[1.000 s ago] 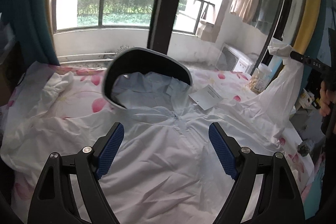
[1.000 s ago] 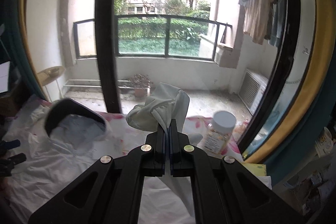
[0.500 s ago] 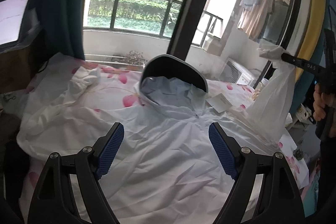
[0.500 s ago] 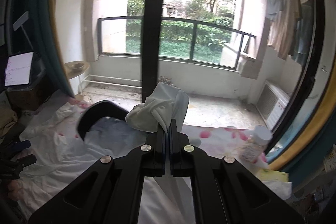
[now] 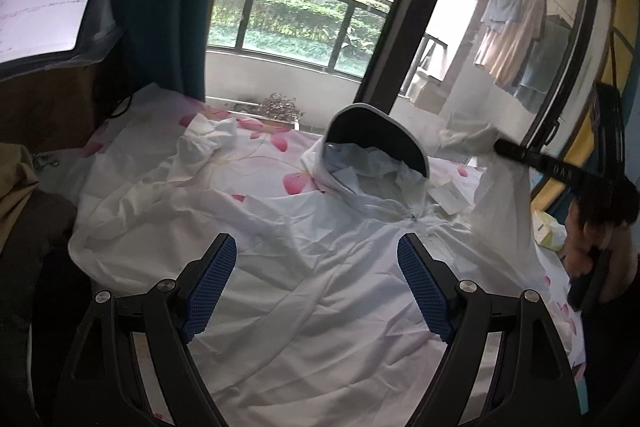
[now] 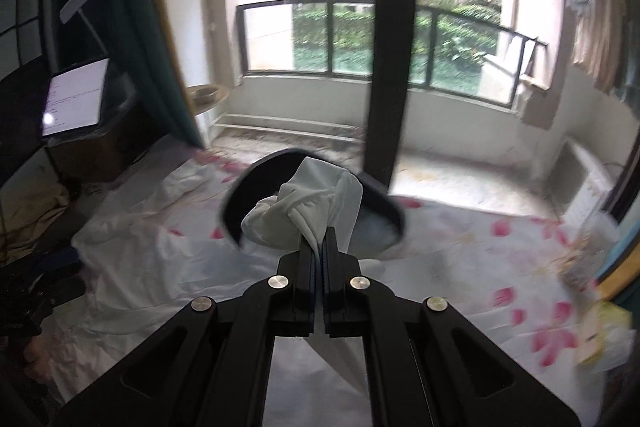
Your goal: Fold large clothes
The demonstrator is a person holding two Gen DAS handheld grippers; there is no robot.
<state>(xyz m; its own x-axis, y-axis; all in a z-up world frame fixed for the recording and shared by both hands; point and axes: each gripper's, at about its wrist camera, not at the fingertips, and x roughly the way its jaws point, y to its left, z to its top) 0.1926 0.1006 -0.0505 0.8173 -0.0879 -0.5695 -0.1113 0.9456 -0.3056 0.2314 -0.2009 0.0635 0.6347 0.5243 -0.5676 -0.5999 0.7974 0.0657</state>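
**Inspector:** Currently, the thin white hooded jacket with a dark-lined visor (image 5: 320,267) lies front-up on the floral pink-and-white bedsheet (image 5: 256,155), hood toward the window. State of the right gripper (image 6: 320,247)?

**Assistant:** Clamped tight on the bunched cuff of the jacket's white right sleeve (image 6: 308,215); cloth shows on both sides of the pads. In the left view the sleeve (image 5: 500,195) hangs as a raised drape from the gripper down to the jacket's shoulder.

**Inspector:** And what has changed?

**Assistant:** Over the last second the right gripper has carried the cuff inward. Previously the cuff sat beside the hood in its view; now it sits directly in front of the visor (the blur at the frame edges agrees with a quick sweep).

**Inspector:** Left gripper (image 5: 316,287)?

**Assistant:** Wide open, holding nothing, hovering above the jacket's chest. Its view has swung to take in more of the bed's left side, where the other white sleeve (image 5: 208,143) lies crumpled.

**Inspector:** Assessment?

**Assistant:** The first sleeve fold appears under way, not finished; the sleeve has yet to be laid across the chest.
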